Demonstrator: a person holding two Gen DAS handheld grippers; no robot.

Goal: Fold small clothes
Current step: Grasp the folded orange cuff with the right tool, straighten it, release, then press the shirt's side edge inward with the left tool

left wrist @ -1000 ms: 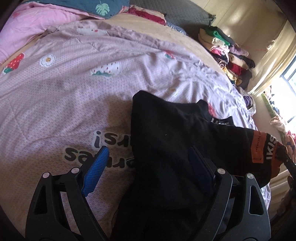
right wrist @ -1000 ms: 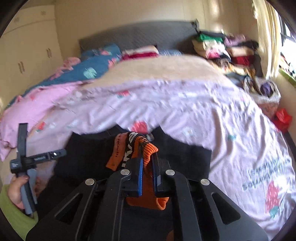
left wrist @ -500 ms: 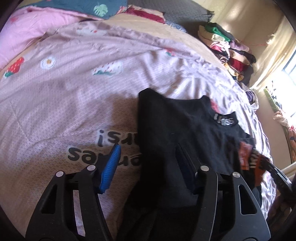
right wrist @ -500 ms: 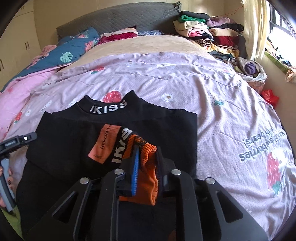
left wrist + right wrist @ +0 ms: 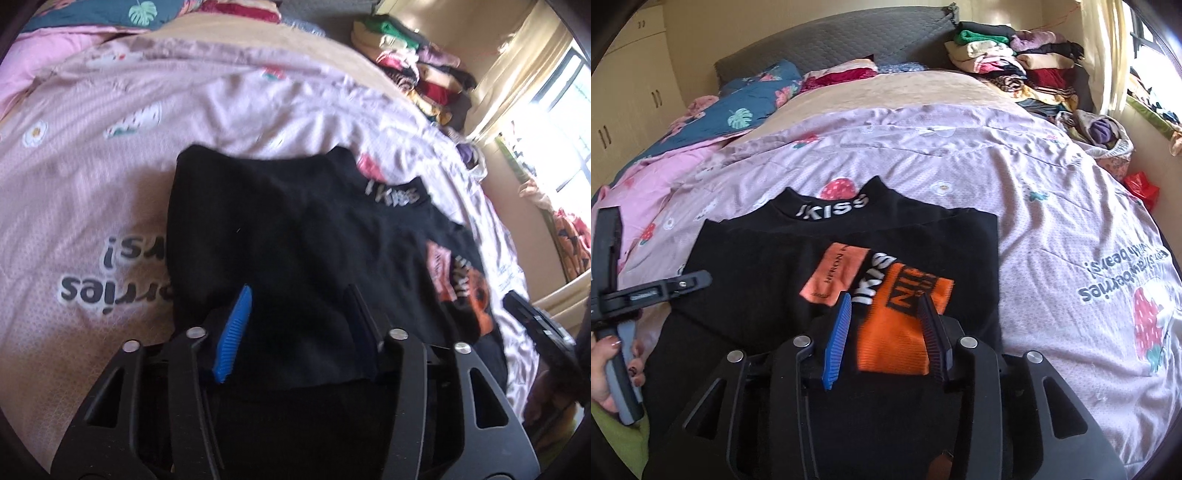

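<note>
The black sweater (image 5: 768,280) lies flat on the lilac strawberry-print quilt (image 5: 1052,221) across the bed, collar pointing toward the grey headboard (image 5: 831,40), white lettering on the neckband facing up. Its sleeve is folded in across the chest, and the orange cuff (image 5: 905,325) with the black block letters sits right on top of the body, next to a salmon-coloured label patch (image 5: 834,275). Over to the right gripper (image 5: 884,314): its jaws are opening, parted to a moderate gap, the cuff lying between the blue pad (image 5: 836,339) and the dark pad, and neither one is pressing on it, so the cuff is loose on the sweater. Now the left gripper (image 5: 299,306): jaws closing, about halfway in, blue finger (image 5: 234,332) on one side and dark finger on the other, hovering over the near left portion of the sweater with black fabric between them; the picture there is blurred and dark, and the pads do not look to be squeezing the cloth. From the right wrist view the left hand (image 5: 607,373) shows at the frame's edge, wrapped around its grey handle. Back by the curtain, a tall stack of folded clothes (image 5: 1015,70) sits at the far corner of the bed
</note>
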